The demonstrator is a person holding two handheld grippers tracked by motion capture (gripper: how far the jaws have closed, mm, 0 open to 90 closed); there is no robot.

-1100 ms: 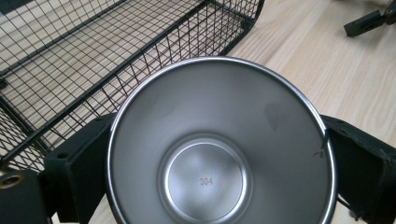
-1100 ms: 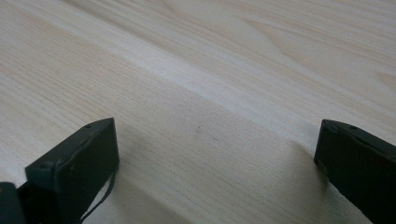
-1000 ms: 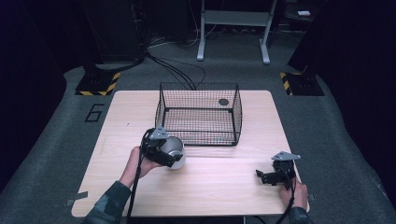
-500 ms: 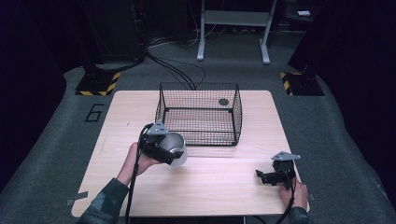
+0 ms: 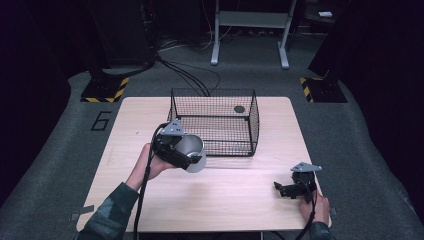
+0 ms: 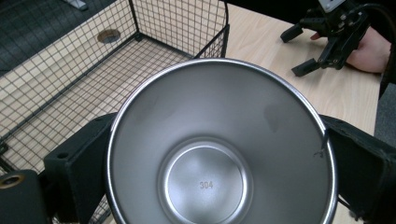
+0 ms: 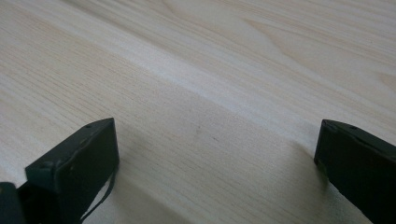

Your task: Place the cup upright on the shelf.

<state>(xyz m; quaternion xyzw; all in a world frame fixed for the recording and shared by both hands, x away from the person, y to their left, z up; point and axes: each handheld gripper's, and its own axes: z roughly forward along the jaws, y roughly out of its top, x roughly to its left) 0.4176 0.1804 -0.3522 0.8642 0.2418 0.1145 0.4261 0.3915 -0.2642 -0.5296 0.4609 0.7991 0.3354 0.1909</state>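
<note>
A shiny steel cup is held above the table by my left gripper, whose jaws are shut on its sides; its mouth faces the left gripper camera and "304" is stamped on its bottom. It hangs just in front of the near left corner of a black wire basket. My right gripper rests low on the wooden table at the near right, open, with bare wood between its jaws. From the left gripper view, the right gripper lies farther off in a hand.
A small dark round disc lies in the basket's far right corner. Beyond the table are a grey floor, black cables, a metal stand's legs and yellow-black striped bases.
My left gripper has lifted the cup a little and carried it right, toward the basket's near left corner. The right gripper has stayed put.
</note>
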